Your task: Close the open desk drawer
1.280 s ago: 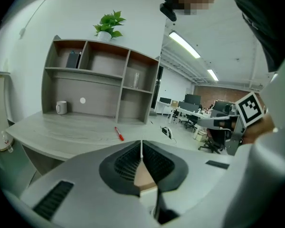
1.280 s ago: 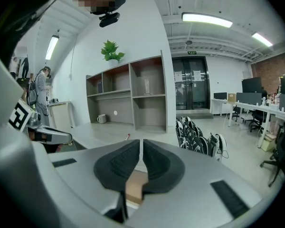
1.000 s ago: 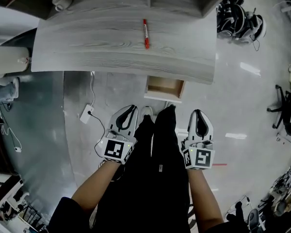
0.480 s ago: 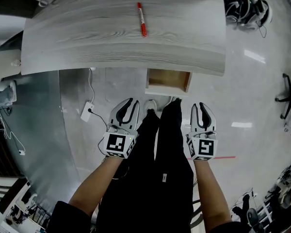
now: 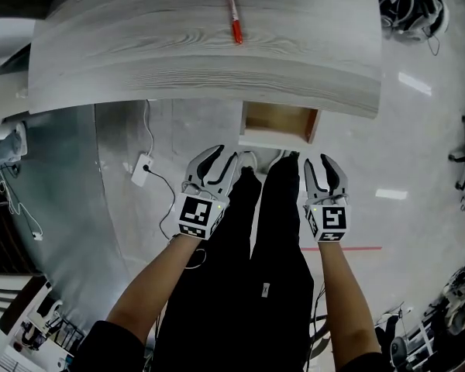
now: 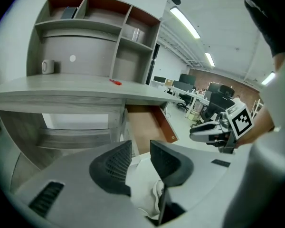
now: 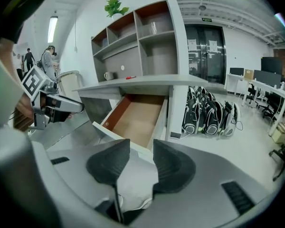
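The wooden drawer [image 5: 279,125] stands pulled out from under the grey desk [image 5: 201,60], its white front facing me. It is empty in the right gripper view, drawer [image 7: 135,115], and seen from its left side in the left gripper view, drawer [image 6: 149,127]. My left gripper [image 5: 219,160] hangs just left of the drawer front, short of it. My right gripper [image 5: 325,163] hangs just right of the front. Both have just been opening, and both stand open with nothing between the fingers: left gripper [image 6: 140,156], right gripper [image 7: 141,158].
A red pen [image 5: 234,14] lies on the desk top. My black-trousered legs [image 5: 263,231] and white shoes stand between the grippers, below the drawer. A power strip [image 5: 142,169] with a cable lies on the floor at left. Black bags [image 7: 211,113] sit right of the desk.
Both grippers have come down and nearer to the drawer front, one on each side of my legs. Their jaws have gone from shut to open.
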`<state>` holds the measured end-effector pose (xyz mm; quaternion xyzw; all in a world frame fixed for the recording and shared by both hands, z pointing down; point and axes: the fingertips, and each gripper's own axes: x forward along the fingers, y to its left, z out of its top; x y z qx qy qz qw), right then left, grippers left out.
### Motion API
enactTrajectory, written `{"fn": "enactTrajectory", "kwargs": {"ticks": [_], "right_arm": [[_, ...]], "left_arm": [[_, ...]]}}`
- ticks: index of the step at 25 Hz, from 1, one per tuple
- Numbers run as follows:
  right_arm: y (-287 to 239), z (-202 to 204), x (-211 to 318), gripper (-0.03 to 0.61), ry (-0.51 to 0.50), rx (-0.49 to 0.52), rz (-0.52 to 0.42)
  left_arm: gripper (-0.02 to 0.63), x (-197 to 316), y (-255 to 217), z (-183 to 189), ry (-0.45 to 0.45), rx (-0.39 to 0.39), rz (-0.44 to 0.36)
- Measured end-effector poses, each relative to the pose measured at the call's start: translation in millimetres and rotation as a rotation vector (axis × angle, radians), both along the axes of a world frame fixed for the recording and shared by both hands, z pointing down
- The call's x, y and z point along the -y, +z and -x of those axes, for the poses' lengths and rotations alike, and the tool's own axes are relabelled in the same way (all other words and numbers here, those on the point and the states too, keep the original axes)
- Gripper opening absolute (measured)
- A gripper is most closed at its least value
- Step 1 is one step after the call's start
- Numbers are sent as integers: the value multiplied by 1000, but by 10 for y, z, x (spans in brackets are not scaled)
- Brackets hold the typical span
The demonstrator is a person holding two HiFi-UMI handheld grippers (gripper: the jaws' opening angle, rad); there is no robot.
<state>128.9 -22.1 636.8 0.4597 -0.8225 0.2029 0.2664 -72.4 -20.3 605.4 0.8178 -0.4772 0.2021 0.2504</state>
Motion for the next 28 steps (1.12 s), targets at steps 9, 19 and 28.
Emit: {"fn": "enactTrajectory", "kwargs": {"ticks": [9,19,28], "right_arm": [[397,-8,-89,158,-29,-24,76],[584,95,49,158,-40,-45,80],[646,100,146,158,-46,-61,80]], "left_arm": [[121,38,462,-7,57,65,60],[123,38,633,-64,139,106,36],[123,63,787,-180,187,119,58]]}}
